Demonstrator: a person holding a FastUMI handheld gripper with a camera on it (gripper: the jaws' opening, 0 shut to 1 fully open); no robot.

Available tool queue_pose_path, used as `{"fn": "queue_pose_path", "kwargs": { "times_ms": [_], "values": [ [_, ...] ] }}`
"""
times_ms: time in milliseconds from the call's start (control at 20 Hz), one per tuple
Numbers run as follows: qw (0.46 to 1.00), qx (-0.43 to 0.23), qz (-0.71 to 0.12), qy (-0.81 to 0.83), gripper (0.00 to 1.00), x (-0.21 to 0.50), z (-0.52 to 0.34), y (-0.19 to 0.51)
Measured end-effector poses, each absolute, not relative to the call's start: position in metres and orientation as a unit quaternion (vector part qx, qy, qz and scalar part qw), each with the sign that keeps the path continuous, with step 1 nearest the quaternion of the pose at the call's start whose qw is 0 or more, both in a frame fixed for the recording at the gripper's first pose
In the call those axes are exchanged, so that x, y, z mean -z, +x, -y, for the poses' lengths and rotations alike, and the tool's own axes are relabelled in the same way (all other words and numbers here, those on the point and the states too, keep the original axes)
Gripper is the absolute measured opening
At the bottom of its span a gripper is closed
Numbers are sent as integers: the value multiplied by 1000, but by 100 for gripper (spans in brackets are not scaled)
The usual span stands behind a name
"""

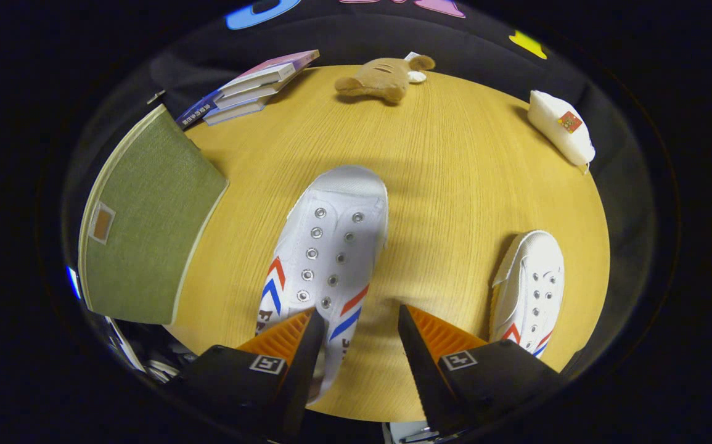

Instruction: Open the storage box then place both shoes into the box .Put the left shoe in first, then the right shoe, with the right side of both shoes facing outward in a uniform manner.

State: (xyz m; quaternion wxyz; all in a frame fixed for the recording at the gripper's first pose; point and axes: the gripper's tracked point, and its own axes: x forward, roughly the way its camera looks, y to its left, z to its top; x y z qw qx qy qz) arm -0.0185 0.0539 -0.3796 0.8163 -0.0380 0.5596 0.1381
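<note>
A white canvas shoe [331, 246] with red and blue chevrons lies on the round wooden table [454, 185], toe pointing away from me. My gripper [359, 311] hangs over its heel end, open. One finger covers the heel's left part, and the other stands apart over bare wood to the shoe's right. Neither finger presses on the shoe. A second matching shoe [528, 290] lies further right, beyond the right finger, near the table's rim. The green fabric storage box [146, 228] stands left of the fingers, its lid down, with a small tan tab on top.
A stack of books [251, 86] lies at the far left of the table behind the box. A brown plush toy [380, 79] sits at the far edge, and a white pouch [562, 126] at the far right. Bare wood spreads between the two shoes.
</note>
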Motion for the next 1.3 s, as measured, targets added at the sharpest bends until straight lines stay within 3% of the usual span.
{"fn": "queue_pose_path", "kwargs": {
  "times_ms": [250,300,450,850,1300],
  "values": [
    [813,-139,-564,30,26,381,-64,-22],
    [814,-137,-564,31,25,380,-64,-23],
    [817,-126,-561,35,8,378,-63,-21],
    [834,-78,-540,85,6,344,-70,-24],
    [871,-51,-464,152,5,213,-112,-33]
  ]
}}
